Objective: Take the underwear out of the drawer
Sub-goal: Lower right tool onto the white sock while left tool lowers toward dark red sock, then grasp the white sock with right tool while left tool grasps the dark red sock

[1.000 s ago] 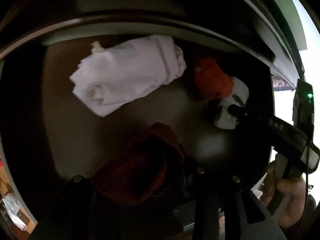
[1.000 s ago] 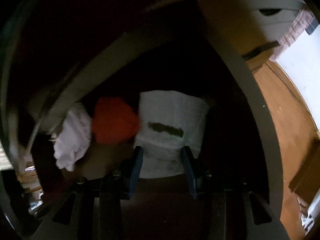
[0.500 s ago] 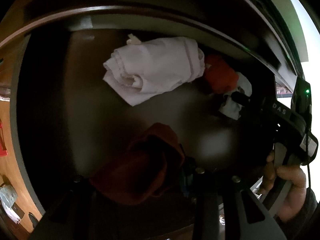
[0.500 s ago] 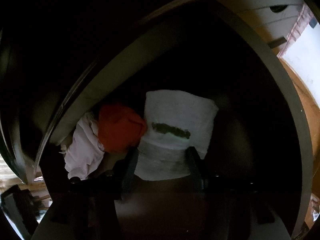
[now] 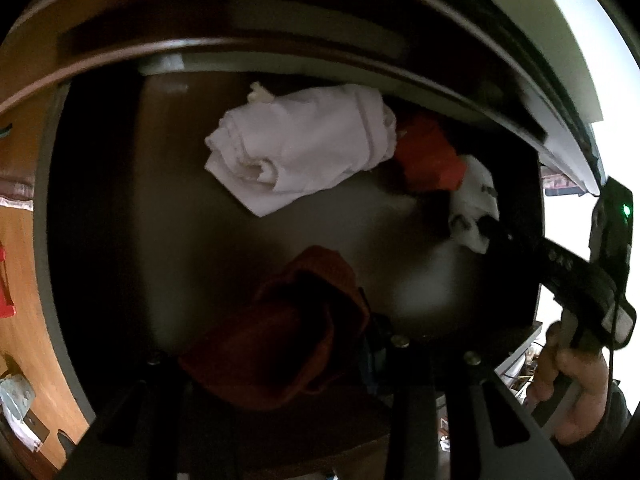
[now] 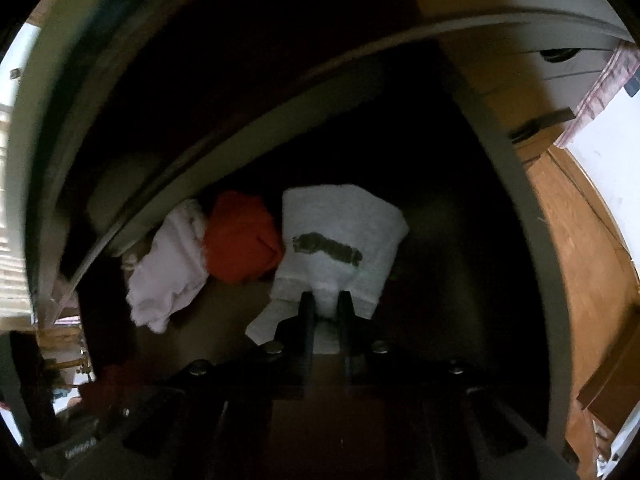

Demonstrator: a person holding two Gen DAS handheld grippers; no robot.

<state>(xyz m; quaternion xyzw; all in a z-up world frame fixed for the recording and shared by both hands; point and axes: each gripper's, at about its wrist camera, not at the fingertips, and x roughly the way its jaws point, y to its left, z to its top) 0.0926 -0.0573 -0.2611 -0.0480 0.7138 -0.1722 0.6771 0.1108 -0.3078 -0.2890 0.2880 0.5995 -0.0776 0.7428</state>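
The open dark drawer (image 5: 120, 240) holds folded garments. My left gripper (image 5: 304, 320) is shut on a dark red garment (image 5: 296, 332) and holds it over the drawer's near side. A pale pink-white garment (image 5: 300, 152) and an orange-red one (image 5: 428, 156) lie at the back. My right gripper (image 6: 325, 304) is shut on the near edge of a white garment with a dark logo (image 6: 340, 240); it also shows at the right of the left wrist view (image 5: 474, 204), pinched by the right gripper's fingers (image 5: 504, 232).
The drawer's grey rim (image 6: 528, 240) curves around the right side, with a wooden floor (image 6: 580, 248) beyond. The cabinet front (image 5: 280, 40) overhangs the drawer's back. The pink-white garment (image 6: 168, 276) and orange-red garment (image 6: 240, 240) lie left of the white one.
My right gripper's jaws closed from wide open onto the white garment's near edge. The left gripper pulled back and rightward with the dark red garment, so the drawer contents shifted right in view.
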